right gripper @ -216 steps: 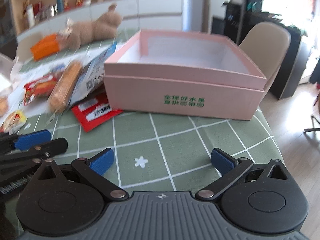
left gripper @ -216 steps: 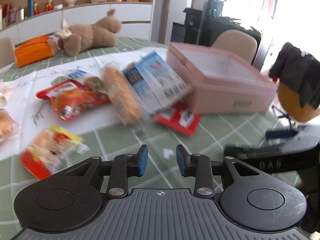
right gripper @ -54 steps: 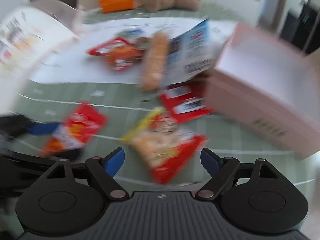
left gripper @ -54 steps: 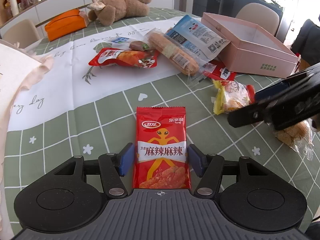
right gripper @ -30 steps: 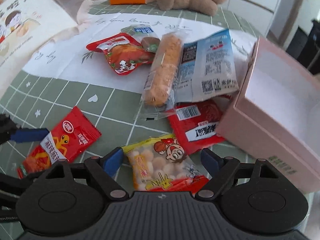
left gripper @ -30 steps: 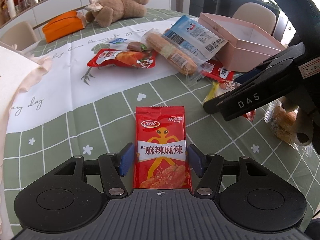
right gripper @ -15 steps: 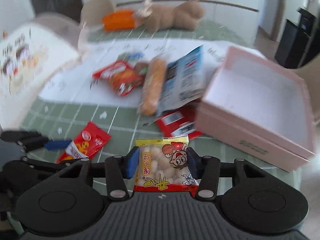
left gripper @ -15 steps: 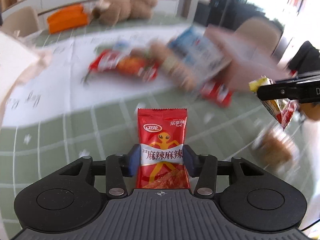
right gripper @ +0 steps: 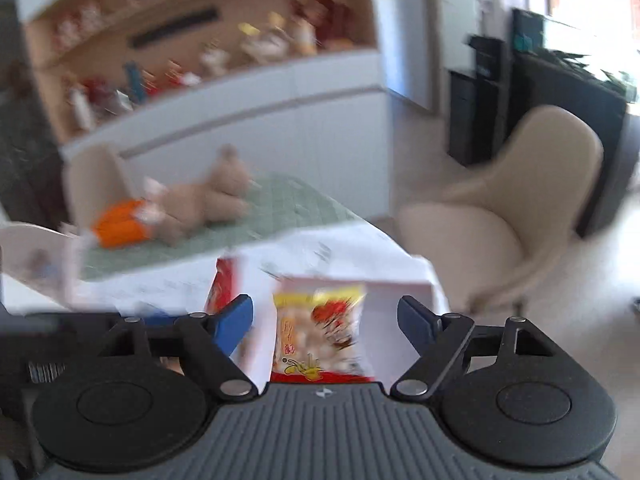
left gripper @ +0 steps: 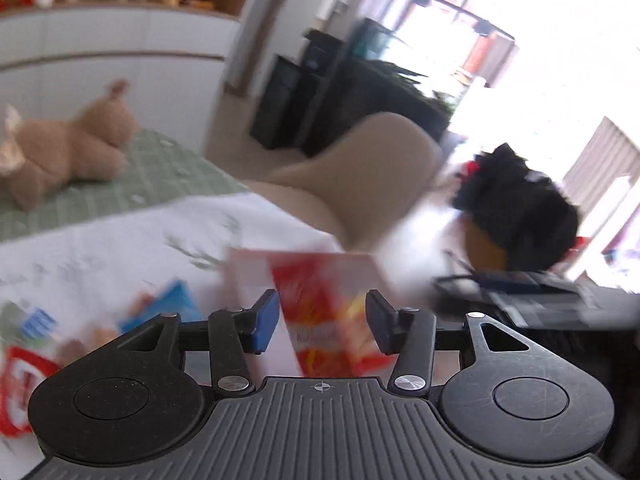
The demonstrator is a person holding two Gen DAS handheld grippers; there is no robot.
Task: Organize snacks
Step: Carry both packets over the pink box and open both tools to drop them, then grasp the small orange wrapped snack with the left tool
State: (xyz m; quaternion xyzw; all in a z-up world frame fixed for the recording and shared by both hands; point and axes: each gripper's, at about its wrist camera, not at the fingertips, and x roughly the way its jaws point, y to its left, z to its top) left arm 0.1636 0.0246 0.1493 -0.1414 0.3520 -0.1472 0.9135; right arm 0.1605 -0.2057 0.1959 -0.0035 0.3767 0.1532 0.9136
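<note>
My left gripper (left gripper: 322,320) is shut on a red spicy-snack packet (left gripper: 332,320), which hangs blurred and tilted over the pink box (left gripper: 248,268). The same red packet (right gripper: 224,284) shows at the left of the right wrist view. My right gripper (right gripper: 326,320) is opening; both of its blue pads stand well clear of the yellow puffed-snack packet (right gripper: 320,336) between them. That packet is over the open pink box (right gripper: 404,292). The right gripper's black body (left gripper: 520,288) lies just right of the left one. Everything is motion-blurred.
A brown teddy bear (left gripper: 68,152) and an orange pouch (right gripper: 120,228) lie at the far end of the green table. More snack packets (left gripper: 172,308) lie left of the box. A beige chair (right gripper: 500,200) stands beyond the table edge.
Both grippers have risen off the table and swung right over the pink box with their packets. The right jaws have spread away from the yellow packet.
</note>
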